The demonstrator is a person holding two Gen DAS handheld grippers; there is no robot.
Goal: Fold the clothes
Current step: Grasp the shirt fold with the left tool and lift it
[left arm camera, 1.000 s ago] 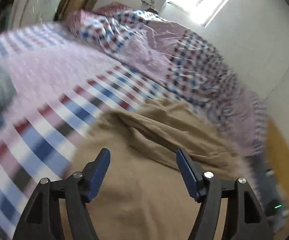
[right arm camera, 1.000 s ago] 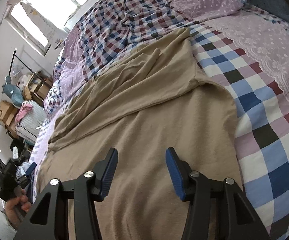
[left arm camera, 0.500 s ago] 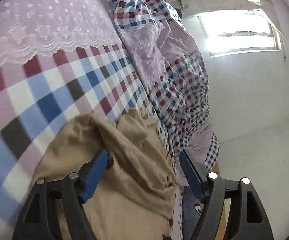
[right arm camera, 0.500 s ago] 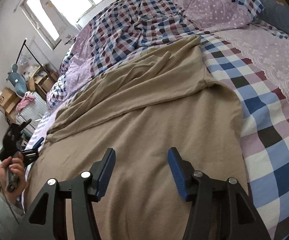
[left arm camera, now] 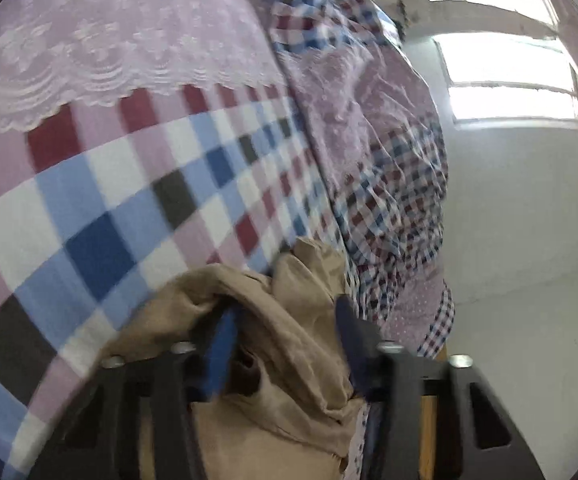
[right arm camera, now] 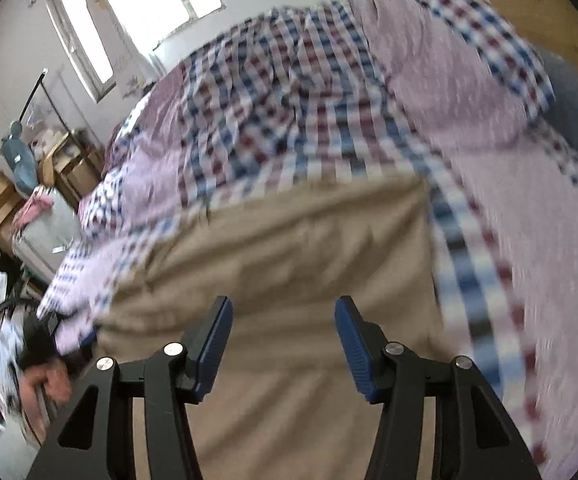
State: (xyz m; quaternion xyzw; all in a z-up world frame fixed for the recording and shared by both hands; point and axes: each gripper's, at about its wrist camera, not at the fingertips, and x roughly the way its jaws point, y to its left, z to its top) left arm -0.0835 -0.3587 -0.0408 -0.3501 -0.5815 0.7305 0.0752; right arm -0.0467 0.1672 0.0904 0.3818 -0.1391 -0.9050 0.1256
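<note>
I see the tan garment (right arm camera: 297,264) spread on the checked bedsheet (left arm camera: 101,216), below the rumpled plaid quilt (right arm camera: 289,92). My left gripper (left arm camera: 285,340) has bunched cloth between its spread fingers (whether it pinches, I cannot tell). My right gripper (right arm camera: 283,344) hangs released over the garment.

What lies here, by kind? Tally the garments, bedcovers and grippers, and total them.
Tan garment: 1
Checked bedcovers: 2, the flat sheet and the crumpled quilt
Grippers: 2, the left gripper and the right gripper
Total: 5
</note>
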